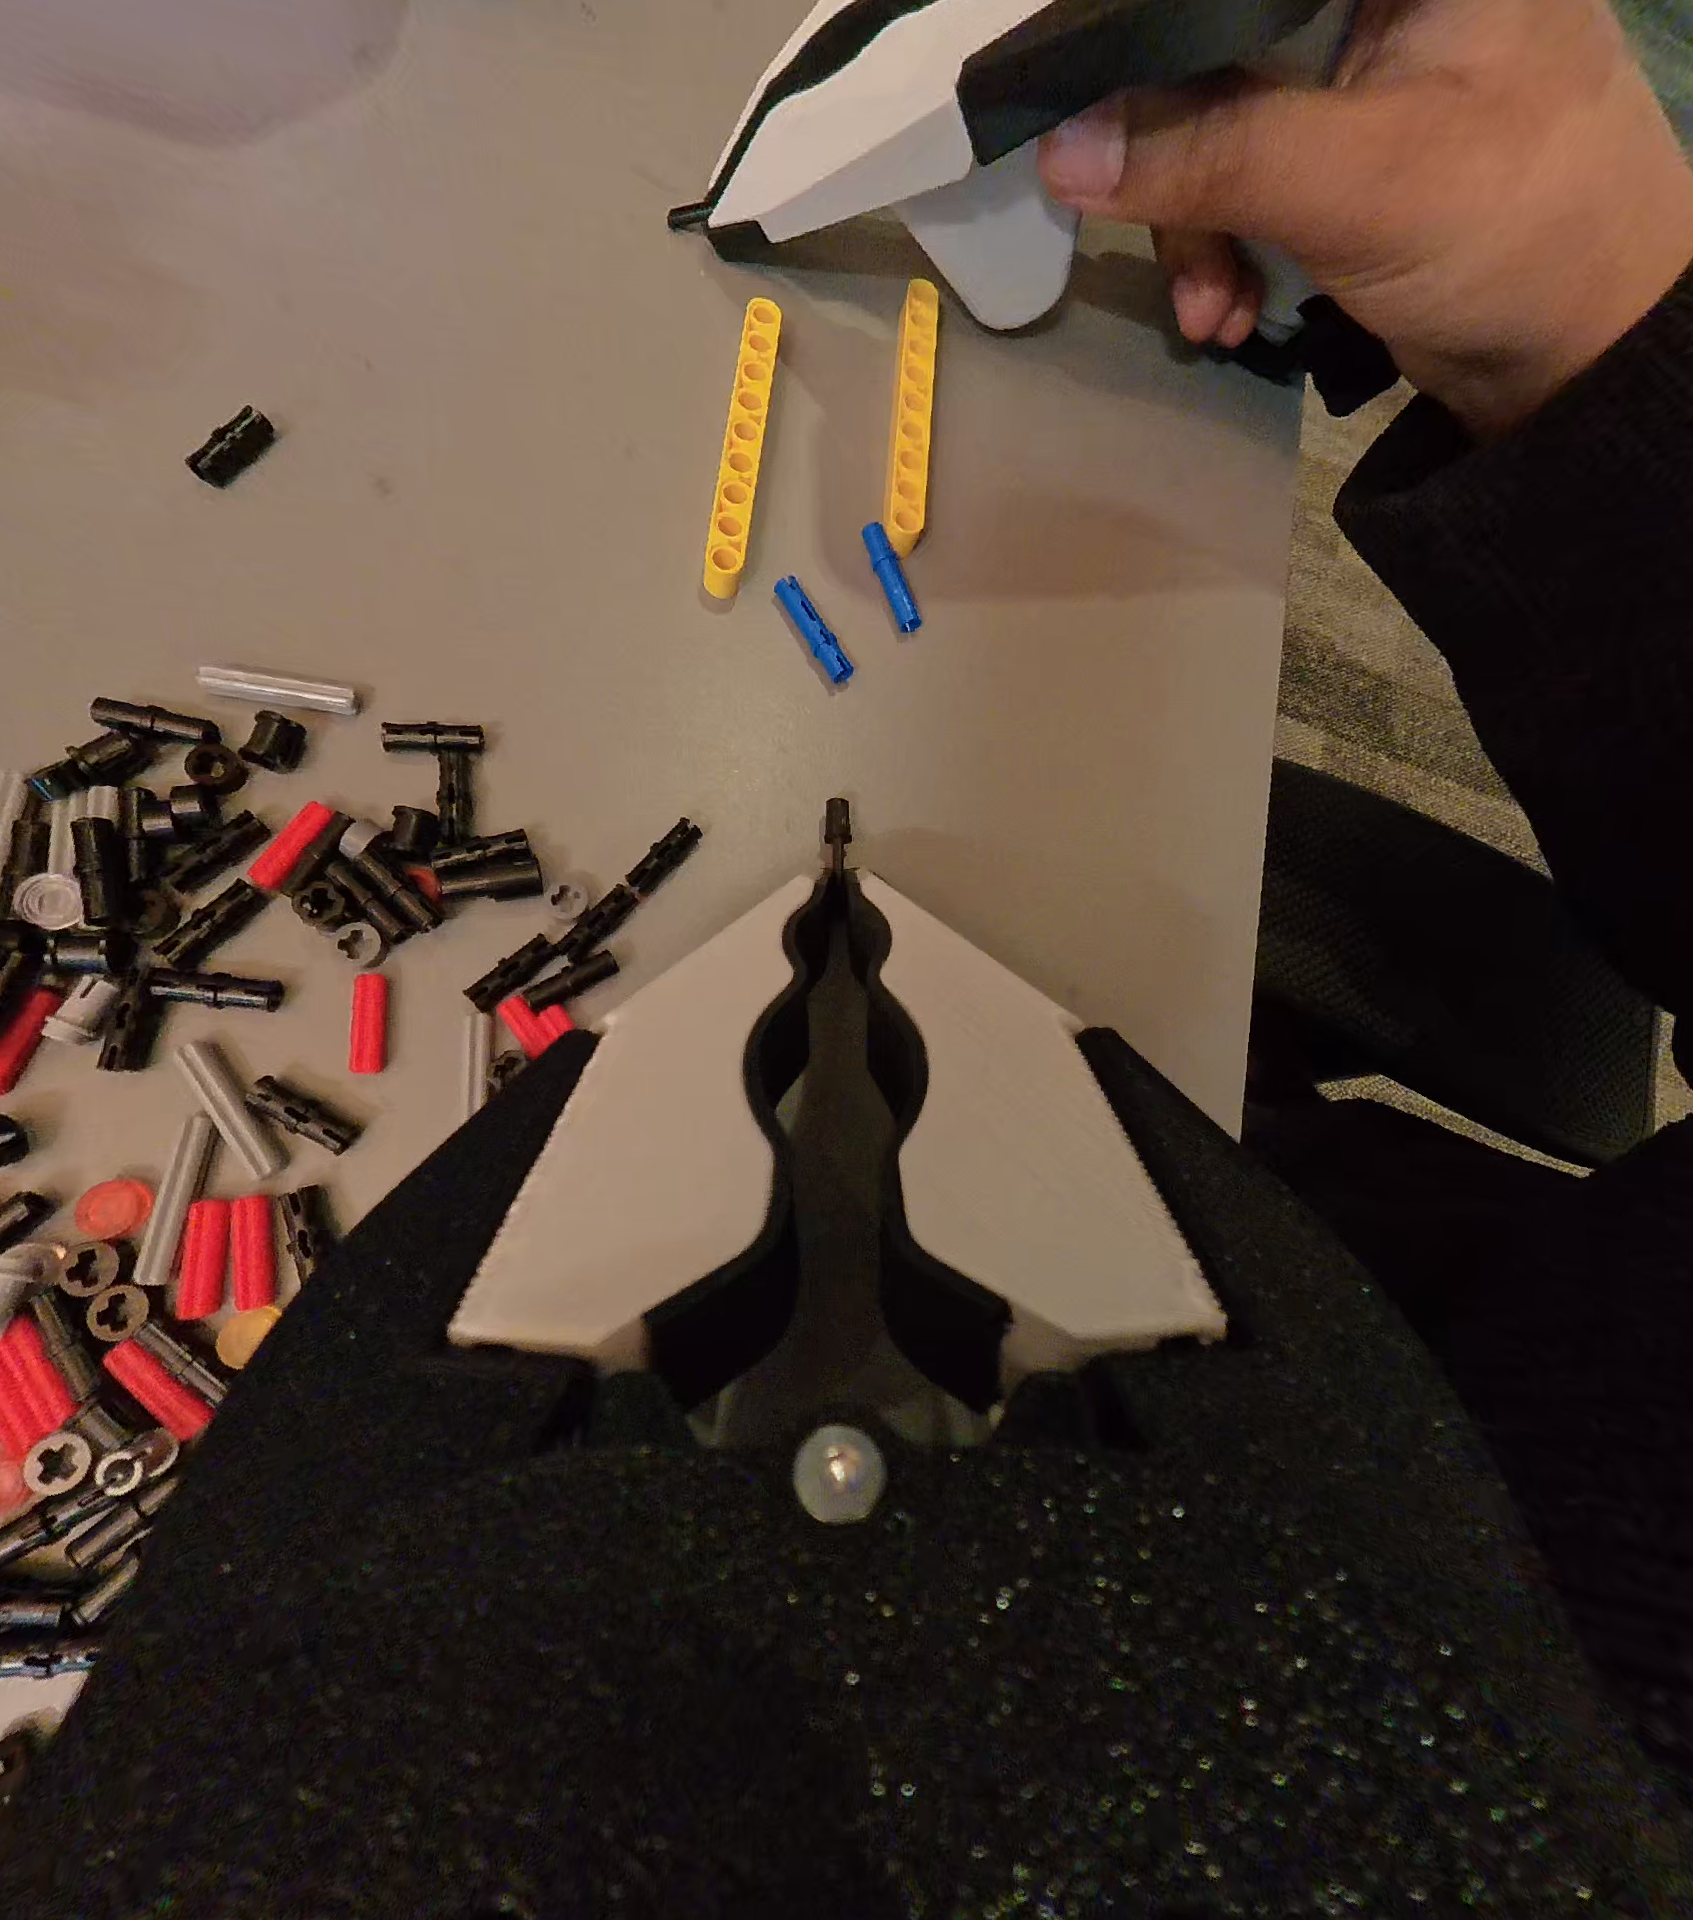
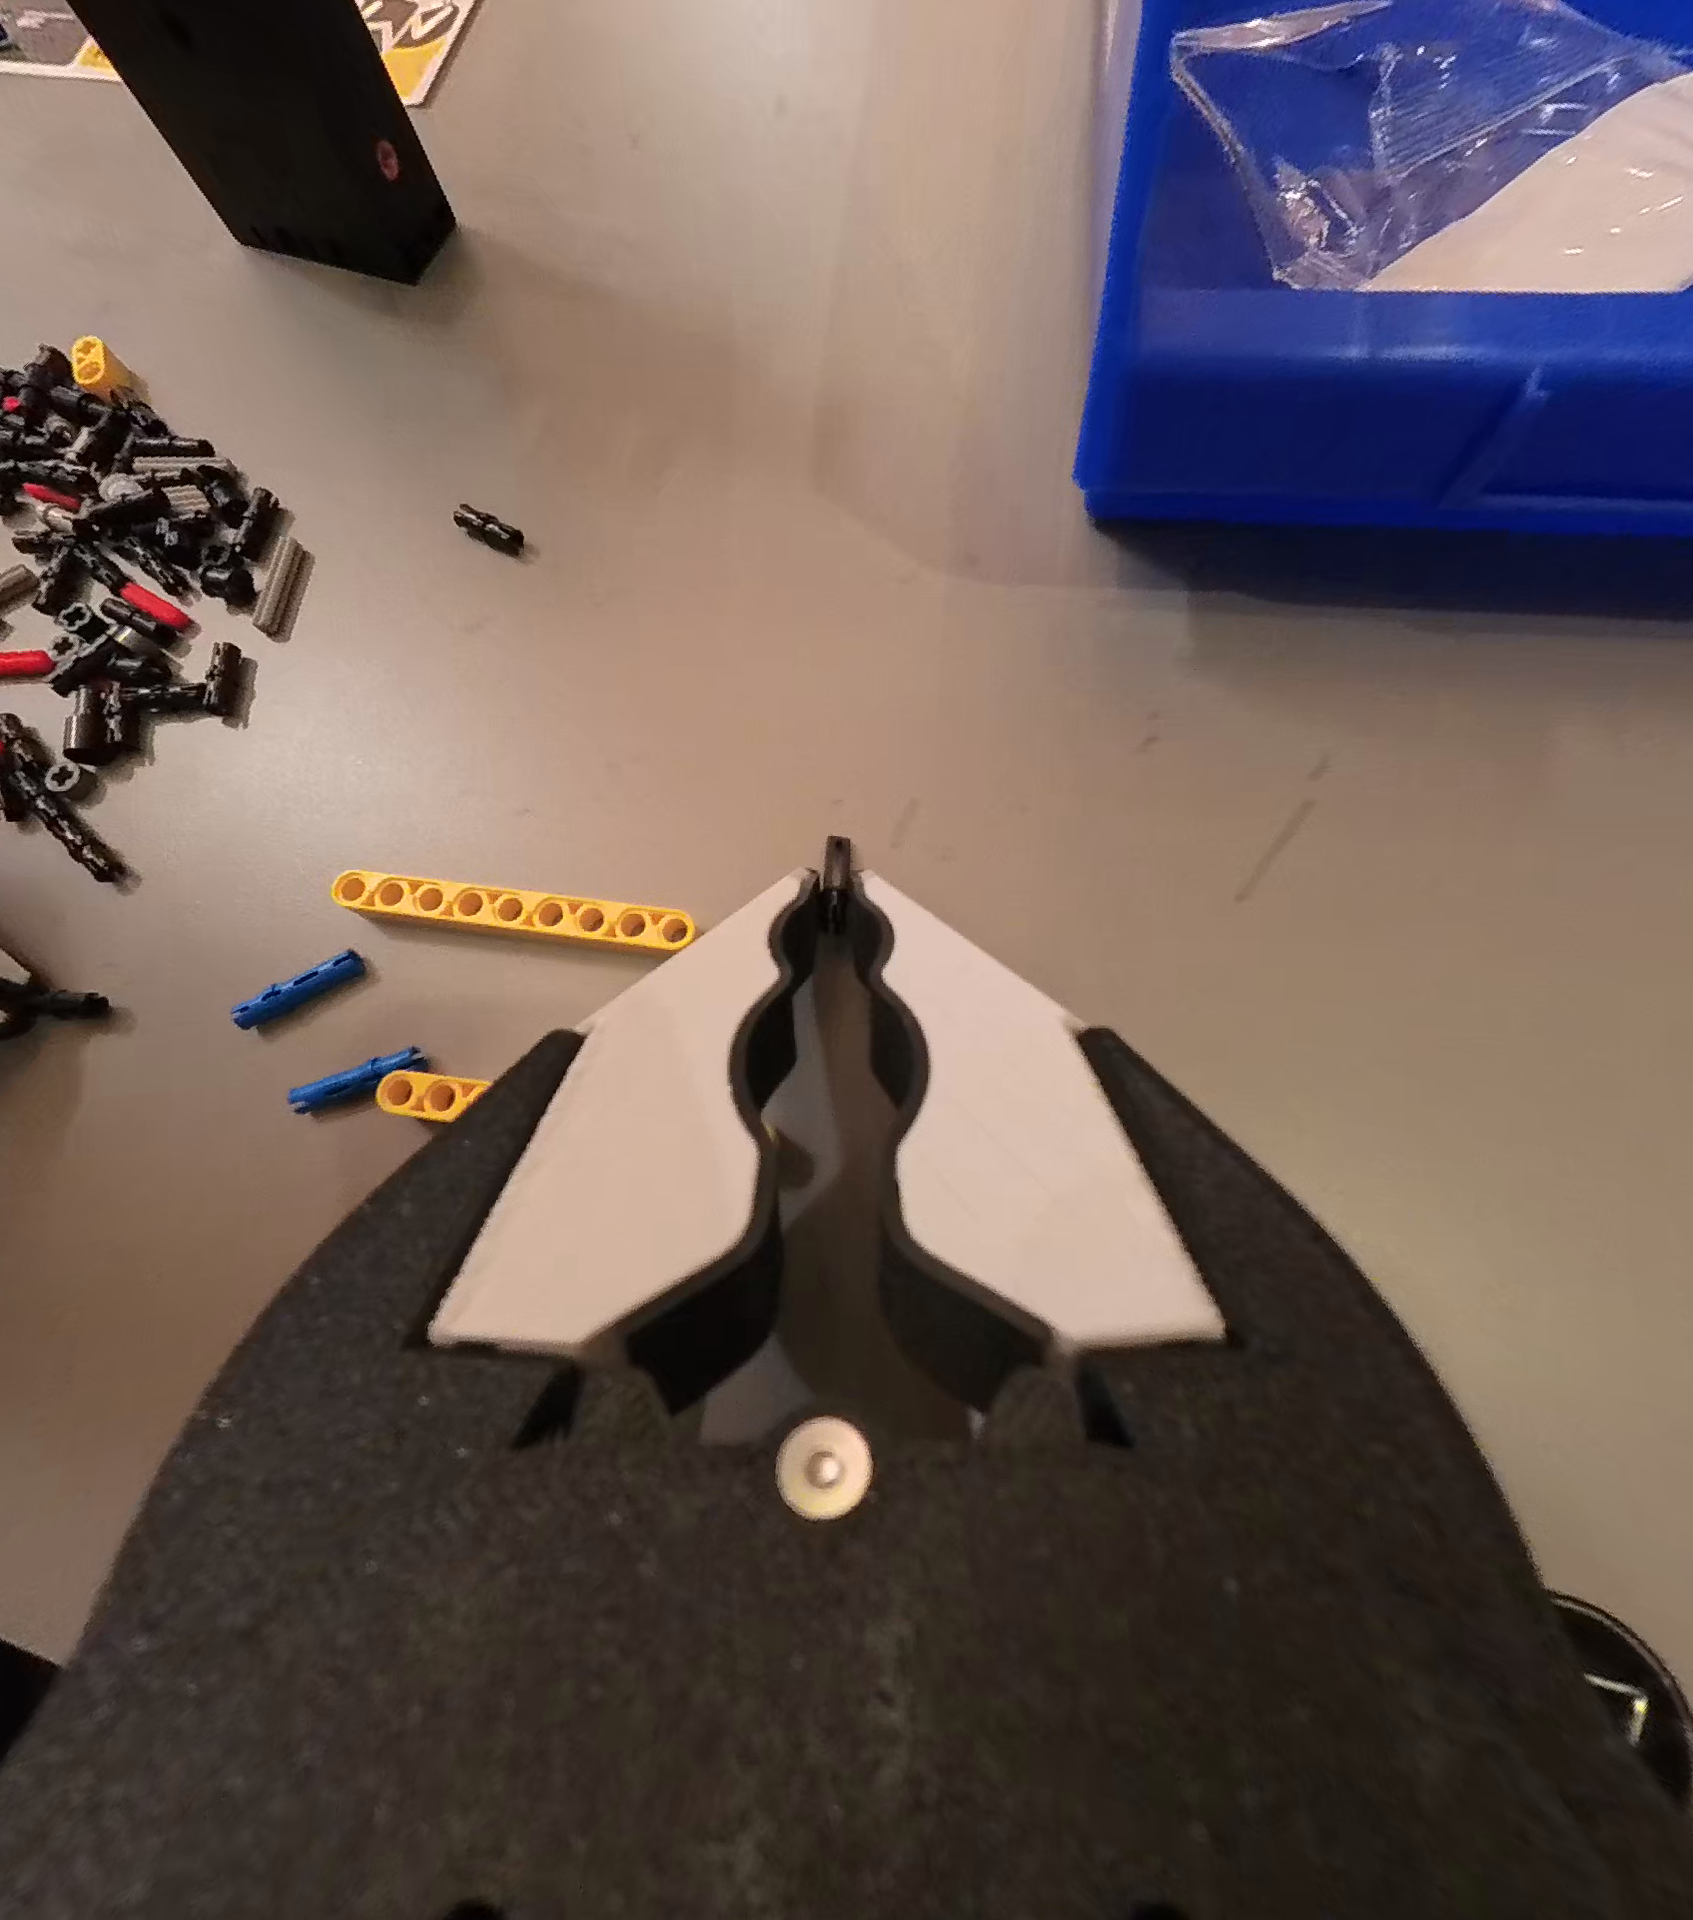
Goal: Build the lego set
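Observation:
My left gripper [image 1: 837, 881] is shut on a small black pin [image 1: 837, 826] that sticks out past its tips, just above the grey table. My right gripper [image 2: 835, 885] is shut on another small black pin [image 2: 835, 862]. Two yellow beams with holes [image 1: 744, 447] [image 1: 913, 416] lie side by side between the two grippers, with two blue pins [image 1: 813, 629] [image 1: 891, 577] at their near ends. In the left wrist view the right gripper [image 1: 712, 218] is held by a hand beyond the beams. In the right wrist view one yellow beam [image 2: 513, 910] lies left of my fingers; the left gripper [image 2: 31, 1003] shows at the left edge.
A pile of black, red and grey pins and connectors [image 1: 94, 1039] [image 2: 42, 582] lies to one side. A lone black pin [image 1: 231, 447] [image 2: 489, 528] lies apart. A blue bin [image 2: 1341, 436] holds a clear plastic bag [image 2: 1444, 156]. A black box [image 2: 270, 125] stands at the back. The table edge [image 1: 1268, 831] is close. Spacing between my two grippers at the tips: around 15 cm.

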The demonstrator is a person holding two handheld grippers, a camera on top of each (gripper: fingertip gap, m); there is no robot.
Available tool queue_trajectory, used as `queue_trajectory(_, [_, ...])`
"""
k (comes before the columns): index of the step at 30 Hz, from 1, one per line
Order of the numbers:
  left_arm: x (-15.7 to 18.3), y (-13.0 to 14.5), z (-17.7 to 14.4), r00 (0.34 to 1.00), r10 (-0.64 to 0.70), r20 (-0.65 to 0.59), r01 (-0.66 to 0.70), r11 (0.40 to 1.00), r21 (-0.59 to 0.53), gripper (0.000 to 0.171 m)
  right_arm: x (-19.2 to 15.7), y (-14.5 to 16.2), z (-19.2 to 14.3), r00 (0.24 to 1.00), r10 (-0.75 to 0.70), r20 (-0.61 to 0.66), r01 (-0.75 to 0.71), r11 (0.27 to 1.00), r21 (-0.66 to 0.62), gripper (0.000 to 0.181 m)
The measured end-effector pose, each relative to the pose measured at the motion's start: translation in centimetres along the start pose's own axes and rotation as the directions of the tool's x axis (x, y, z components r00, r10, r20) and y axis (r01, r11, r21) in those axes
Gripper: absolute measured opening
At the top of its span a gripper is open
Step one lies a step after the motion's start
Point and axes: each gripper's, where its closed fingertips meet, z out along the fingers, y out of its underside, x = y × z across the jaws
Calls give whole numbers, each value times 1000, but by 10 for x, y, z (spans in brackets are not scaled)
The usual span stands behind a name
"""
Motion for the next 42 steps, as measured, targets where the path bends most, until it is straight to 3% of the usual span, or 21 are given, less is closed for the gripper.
queue_trajectory(14, [1, 0, 1, 1000, -6, -6, 6, 1000, 1, 3, -2, 0, 0, 1000, -18, -3, 18, 1000, 0, 7])
queue_trajectory(21, [1, -6, -3, 1000, -25, -1, 25, 999, 43, 15, -5, -1, -1, 999, -23, 23, 23, 1000, 5, 18])
queue_trajectory(27, [2, -22, -34, 998, -56, -30, 60, 986, 158, 19, 1, -15, -11, 999, 22, 28, -25, 994, 107, 22])
queue_trajectory(30, [-10, -21, -60, 997, -78, -7, 77, 974, 211, 20, -2, -21, -19, 1000, -20, 2, 20, 995, 102, 23])
queue_trajectory(33, [-30, -11, -86, 992, -106, 64, 88, 966, 242, 20, -24, -36, -30, 995, -100, 4, 98, 986, 132, 23])
queue_trajectory(36, [-45, -1, -111, 984, -134, 115, 97, 954, 282, 20, -71, -44, -39, 974, -201, 100, 182, 968, 173, 23])
queue_trajectory(40, [-51, 5, -132, 979, -166, 118, 116, 931, 347, 20, -143, -24, -39, 895, -338, 292, 305, 940, 154, 23])
queue_trajectory(42, [-48, 7, -135, 980, -170, 98, 124, 922, 366, 20, -157, -8, -32, 869, -388, 308, 376, 921, 100, 24])
